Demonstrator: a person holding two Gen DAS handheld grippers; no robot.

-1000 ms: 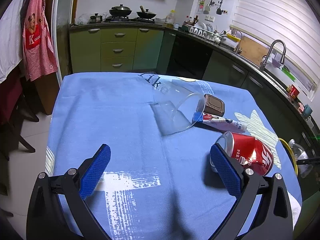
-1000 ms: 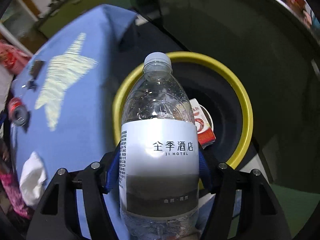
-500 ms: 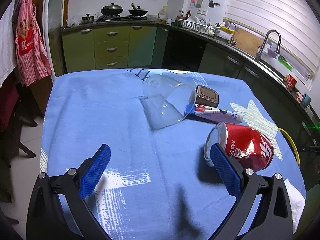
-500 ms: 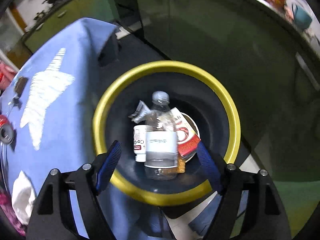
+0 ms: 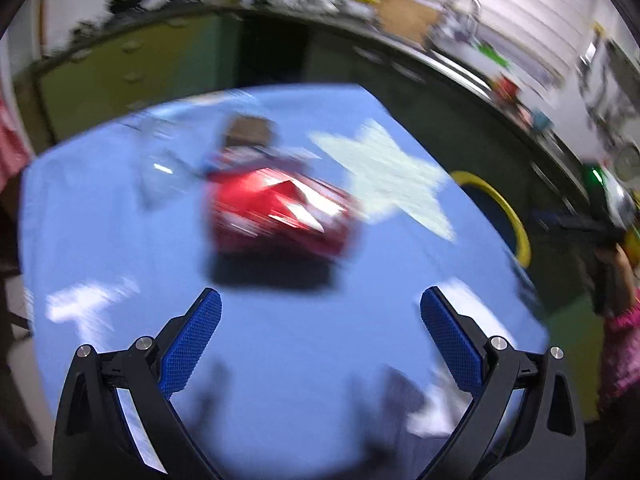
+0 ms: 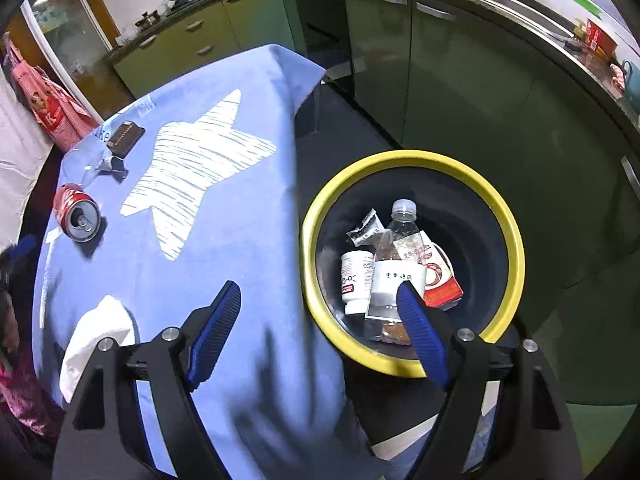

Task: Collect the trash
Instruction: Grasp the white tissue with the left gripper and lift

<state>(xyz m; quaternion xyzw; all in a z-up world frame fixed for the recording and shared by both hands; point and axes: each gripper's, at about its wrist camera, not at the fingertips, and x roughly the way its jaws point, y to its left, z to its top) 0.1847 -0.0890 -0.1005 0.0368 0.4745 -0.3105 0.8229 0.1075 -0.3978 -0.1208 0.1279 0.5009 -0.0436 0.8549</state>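
A red soda can [image 5: 280, 216] lies on its side on the blue tablecloth [image 5: 280, 344], blurred, just ahead of my open left gripper [image 5: 320, 296], which holds nothing. The same can [image 6: 78, 214] shows at the far left in the right wrist view. My right gripper [image 6: 317, 288] hangs over the table edge and the yellow-rimmed bin [image 6: 516, 248]; its jaws are opening with nothing between them. A clear water bottle [image 6: 394, 268] lies inside the bin, with a white pill bottle [image 6: 354, 280] and a red carton [image 6: 440, 280].
A crumpled white tissue [image 6: 96, 332] lies near the table's front edge. A brown box [image 6: 126, 138] and a small tube [image 6: 112, 164] sit beyond the can. Green kitchen cabinets [image 6: 460, 92] stand behind the bin. A person's pink sleeve [image 5: 624, 344] is at the right.
The right gripper let go of the water bottle, which now lies in the bin, then lifted and opened wider. The left gripper swung right, bringing the can to the middle ahead of it.
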